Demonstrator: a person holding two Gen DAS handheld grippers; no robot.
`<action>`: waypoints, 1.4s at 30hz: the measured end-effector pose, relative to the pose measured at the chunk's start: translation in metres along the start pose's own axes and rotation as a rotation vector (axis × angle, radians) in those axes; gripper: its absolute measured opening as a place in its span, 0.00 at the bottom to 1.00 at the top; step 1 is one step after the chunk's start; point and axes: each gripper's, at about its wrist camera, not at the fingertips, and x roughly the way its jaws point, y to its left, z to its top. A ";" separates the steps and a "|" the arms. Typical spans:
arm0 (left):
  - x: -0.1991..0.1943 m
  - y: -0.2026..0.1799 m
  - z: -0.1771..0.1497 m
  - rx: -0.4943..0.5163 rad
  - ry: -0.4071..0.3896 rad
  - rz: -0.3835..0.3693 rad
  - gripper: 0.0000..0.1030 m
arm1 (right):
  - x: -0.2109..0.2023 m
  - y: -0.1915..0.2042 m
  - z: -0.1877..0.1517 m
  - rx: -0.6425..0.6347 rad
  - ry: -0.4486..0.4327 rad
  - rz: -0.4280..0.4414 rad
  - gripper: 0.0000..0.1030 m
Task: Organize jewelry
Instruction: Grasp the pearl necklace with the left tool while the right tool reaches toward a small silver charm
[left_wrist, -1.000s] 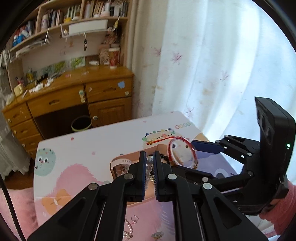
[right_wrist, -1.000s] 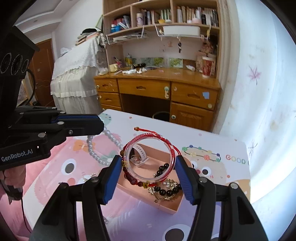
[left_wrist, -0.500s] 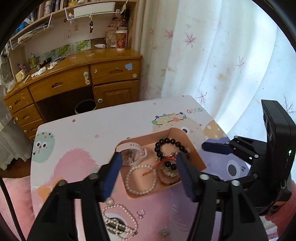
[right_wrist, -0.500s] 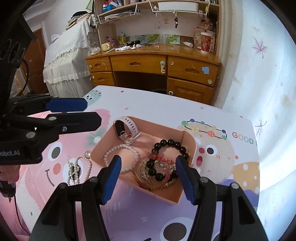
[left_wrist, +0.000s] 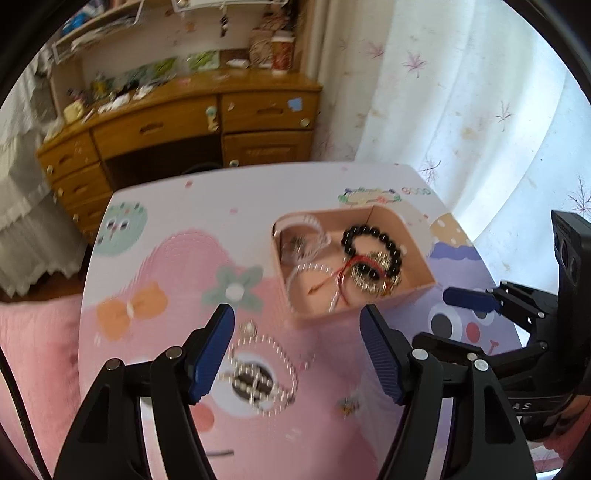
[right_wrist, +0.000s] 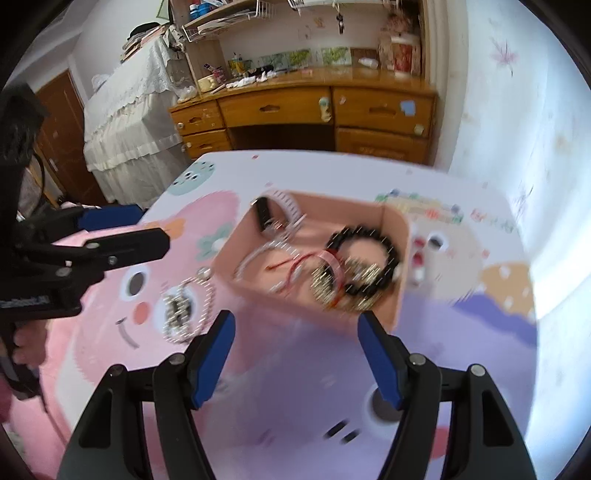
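Mostly sorted: black bead bracelet (left_wrist: 371, 245) and red string bangle (left_wrist: 354, 271) inside pink cardboard box (left_wrist: 413, 291); pearl necklace (left_wrist: 258, 373) left on near mat. Left gripper (left_wrist: 297, 343) and right gripper (right_wrist: 295, 345) both spread, empty.

Bright daylight from the right, through a sheer white curtain (left_wrist: 461, 110), blown out to near white along the right side of both frames. Heavy motion blur throughout (worst in the right wrist view), smearing the beads in the pink box (right_wrist: 400, 295) into streaks. Sharp only on the blue-tipped fingers (left_wrist: 210, 354) at lower centre. Strong fisheye bending toward the edges, curving the wooden desk (left_wrist: 177, 122); black vignette in the corners. Shadows soft and faint.
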 end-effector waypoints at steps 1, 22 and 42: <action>-0.001 0.001 -0.005 -0.006 0.005 0.006 0.67 | 0.000 0.002 -0.003 0.008 0.010 0.013 0.67; 0.029 0.034 -0.080 -0.083 0.135 0.077 0.68 | 0.046 0.064 -0.058 0.125 0.272 0.209 0.67; 0.085 0.017 -0.069 -0.065 0.137 0.080 0.72 | 0.067 0.093 -0.064 -0.151 0.136 -0.028 0.39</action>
